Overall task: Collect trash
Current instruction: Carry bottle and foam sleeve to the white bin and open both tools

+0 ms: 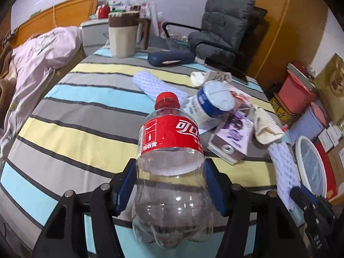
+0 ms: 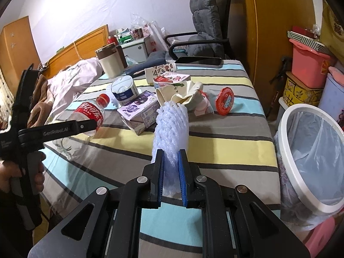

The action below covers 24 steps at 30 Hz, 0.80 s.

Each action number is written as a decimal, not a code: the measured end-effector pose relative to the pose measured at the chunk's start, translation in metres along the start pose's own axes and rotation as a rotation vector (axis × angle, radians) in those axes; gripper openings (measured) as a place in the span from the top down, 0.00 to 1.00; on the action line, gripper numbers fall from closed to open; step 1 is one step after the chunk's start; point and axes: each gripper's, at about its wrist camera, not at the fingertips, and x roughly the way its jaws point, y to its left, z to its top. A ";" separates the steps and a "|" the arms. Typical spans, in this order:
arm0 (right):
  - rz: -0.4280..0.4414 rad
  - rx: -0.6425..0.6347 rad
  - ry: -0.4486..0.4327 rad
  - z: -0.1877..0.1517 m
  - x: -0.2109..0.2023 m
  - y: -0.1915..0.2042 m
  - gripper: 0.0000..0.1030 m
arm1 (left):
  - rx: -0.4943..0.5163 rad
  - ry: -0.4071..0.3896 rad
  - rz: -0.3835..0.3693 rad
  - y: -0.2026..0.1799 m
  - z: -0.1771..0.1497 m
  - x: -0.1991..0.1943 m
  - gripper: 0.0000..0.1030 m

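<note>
Covering table, striped cloth (image 2: pixel 225 142), bin (image 2: pixel 309 159) beside

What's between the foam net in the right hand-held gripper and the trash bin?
Nothing visible. The right hand-held gripper holds the foam net above the striped tablecloth; the trash bin stands open just past the table's right edge, with no item between.

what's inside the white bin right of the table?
The white bin holds a translucent plastic liner, folded over its rim. No trash is visible in the part that shows. The bottom is hidden by the near rim and the liner's folds, so I can't confirm it's empty.
</note>
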 end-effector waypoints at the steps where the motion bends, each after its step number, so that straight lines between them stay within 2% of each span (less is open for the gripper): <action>1: -0.002 0.004 -0.002 0.000 -0.001 0.000 0.85 | -0.002 -0.004 -0.006 -0.001 -0.002 -0.003 0.37; 8: -0.020 0.024 -0.034 -0.001 -0.015 -0.005 0.85 | 0.060 -0.050 -0.016 -0.017 -0.011 -0.027 0.37; 17: -0.084 0.073 -0.117 0.001 -0.047 -0.028 0.85 | 0.161 -0.125 -0.129 -0.064 -0.010 -0.062 0.37; 24: -0.165 0.123 -0.171 0.000 -0.074 -0.055 0.85 | 0.252 -0.138 -0.218 -0.115 -0.008 -0.069 0.37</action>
